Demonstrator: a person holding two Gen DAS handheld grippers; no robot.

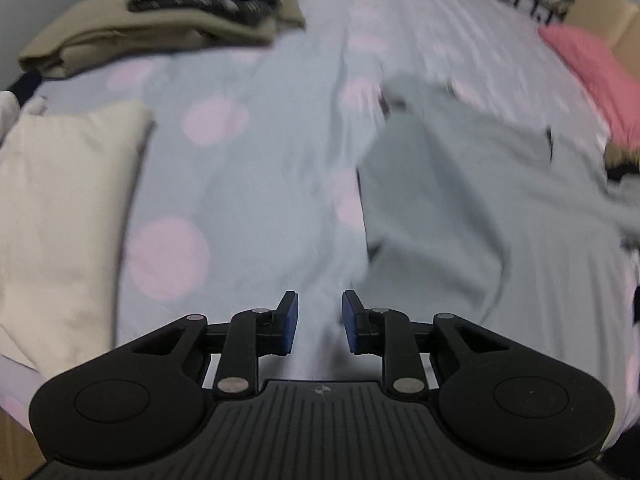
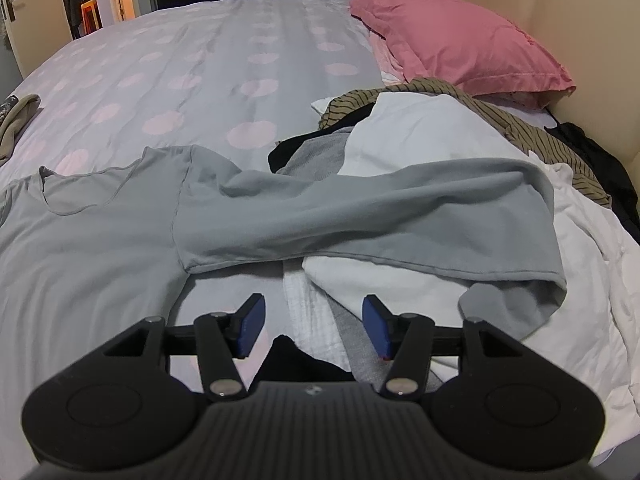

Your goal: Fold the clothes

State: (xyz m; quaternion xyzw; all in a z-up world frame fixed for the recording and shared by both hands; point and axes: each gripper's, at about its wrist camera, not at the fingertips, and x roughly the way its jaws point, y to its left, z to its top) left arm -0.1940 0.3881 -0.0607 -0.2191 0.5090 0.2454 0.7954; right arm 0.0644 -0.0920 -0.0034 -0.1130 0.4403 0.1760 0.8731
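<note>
A grey long-sleeved shirt (image 2: 92,240) lies flat on the bed, its neckline toward the far side. One sleeve (image 2: 380,216) stretches right across a heap of unfolded clothes (image 2: 460,140). The shirt also shows blurred in the left wrist view (image 1: 460,208). My right gripper (image 2: 314,324) is open and empty, just short of the sleeve's lower edge. My left gripper (image 1: 320,322) is open and empty above the bedsheet, left of the shirt.
The bed has a grey sheet with pink dots (image 2: 240,80). A pink pillow (image 2: 460,40) lies at the back right by a beige headboard (image 2: 580,40). Folded clothes sit at the left: a cream one (image 1: 60,208) and a khaki stack with a dark patterned item (image 1: 180,4).
</note>
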